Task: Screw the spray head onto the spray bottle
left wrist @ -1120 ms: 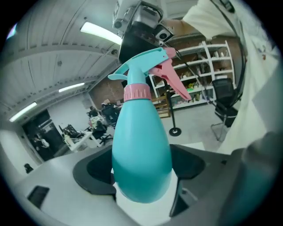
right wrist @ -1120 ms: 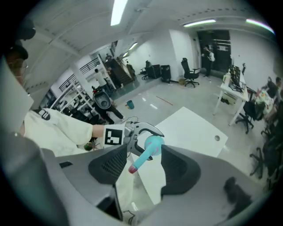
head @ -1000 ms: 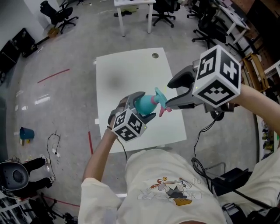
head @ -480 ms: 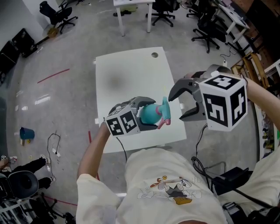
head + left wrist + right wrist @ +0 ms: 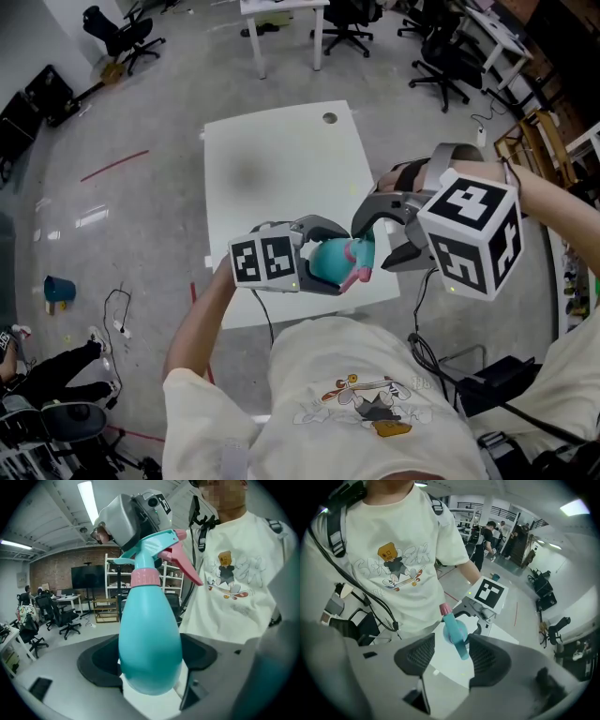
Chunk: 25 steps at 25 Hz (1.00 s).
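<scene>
A teal spray bottle [image 5: 326, 262] is held above the near edge of the white table [image 5: 281, 159], with my left gripper [image 5: 333, 258] shut round its belly. Its teal spray head [image 5: 357, 251] with a pink trigger sits on the neck above a pink collar [image 5: 145, 577]. In the left gripper view the bottle [image 5: 150, 644] stands between the jaws of my left gripper [image 5: 150, 665], spray head [image 5: 149, 545] on top. My right gripper [image 5: 374, 242] is open, one jaw on either side of the spray head. In the right gripper view the spray head [image 5: 456, 637] lies just past my right gripper [image 5: 452, 660].
The table has a cable hole [image 5: 329, 118] near its far edge. Office chairs [image 5: 349, 28] and a white desk [image 5: 281, 9] stand beyond it. A black cable [image 5: 427, 361] hangs at my right side.
My right gripper came off the spray head, drew back, and has now closed in on it again, open. My left gripper has brought the bottle lower and nearer my body.
</scene>
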Tool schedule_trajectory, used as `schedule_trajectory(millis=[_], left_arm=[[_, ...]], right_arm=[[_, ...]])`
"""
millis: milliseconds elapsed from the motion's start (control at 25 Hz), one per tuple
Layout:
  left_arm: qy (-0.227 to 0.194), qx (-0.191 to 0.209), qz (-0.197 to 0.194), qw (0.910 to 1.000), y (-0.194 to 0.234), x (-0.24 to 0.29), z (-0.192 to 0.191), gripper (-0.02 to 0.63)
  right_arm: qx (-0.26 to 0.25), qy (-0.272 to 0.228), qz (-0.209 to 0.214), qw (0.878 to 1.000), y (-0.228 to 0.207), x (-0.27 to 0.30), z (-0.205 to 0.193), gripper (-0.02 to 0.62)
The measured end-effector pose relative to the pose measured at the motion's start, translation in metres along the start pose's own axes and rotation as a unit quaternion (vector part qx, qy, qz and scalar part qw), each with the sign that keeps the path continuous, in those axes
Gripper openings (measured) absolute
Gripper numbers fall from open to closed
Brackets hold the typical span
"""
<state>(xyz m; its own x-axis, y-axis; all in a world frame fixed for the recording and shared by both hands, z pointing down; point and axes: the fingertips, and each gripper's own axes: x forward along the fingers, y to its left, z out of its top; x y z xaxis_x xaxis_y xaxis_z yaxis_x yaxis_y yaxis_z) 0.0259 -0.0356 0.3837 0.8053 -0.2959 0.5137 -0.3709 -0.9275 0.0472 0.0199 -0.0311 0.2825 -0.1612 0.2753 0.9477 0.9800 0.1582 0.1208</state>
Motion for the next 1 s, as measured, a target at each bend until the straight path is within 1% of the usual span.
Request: schedule_trajectory(millis=[200,400,440,520,560,760,920,1000], left_arm=[[0.01,0.013,-0.027,0.9995,-0.007,0.003,0.013,0.397],[0.012,0.017,-0.039,0.999,-0.006,0.002,0.023,0.397],[0.012,0.018,-0.041,0.9989,-0.007,0.003,0.024,0.397],[0.014,0.021,-0.042,0.9988,-0.008,0.006,0.024,0.397],[0.016,0.021,-0.043,0.9987,-0.009,0.008,0.023,0.397],[0.021,0.013,-0.043,0.9988,-0.004,0.008,0.026,0.397],[0.02,0.003,-0.022,0.9996,-0.006,0.012,0.018,0.397],[0.016,0.0,-0.011,0.9998,-0.005,0.012,0.019,0.397]], right_arm=[[-0.034,-0.002,0.025,0.999,0.01,0.003,0.004,0.225],[-0.067,0.005,0.036,0.997,0.014,0.007,0.004,0.217],[-0.072,0.005,0.035,0.997,0.015,0.008,0.004,0.206],[-0.08,0.008,0.029,0.996,0.016,0.012,0.003,0.154],[-0.082,0.009,0.028,0.996,0.017,0.012,0.002,0.143],[-0.082,0.014,0.033,0.996,0.014,0.009,-0.003,0.132],[-0.057,0.024,0.03,0.998,0.015,0.018,-0.003,0.13],[-0.039,0.018,0.032,0.999,0.015,0.018,-0.003,0.13]])
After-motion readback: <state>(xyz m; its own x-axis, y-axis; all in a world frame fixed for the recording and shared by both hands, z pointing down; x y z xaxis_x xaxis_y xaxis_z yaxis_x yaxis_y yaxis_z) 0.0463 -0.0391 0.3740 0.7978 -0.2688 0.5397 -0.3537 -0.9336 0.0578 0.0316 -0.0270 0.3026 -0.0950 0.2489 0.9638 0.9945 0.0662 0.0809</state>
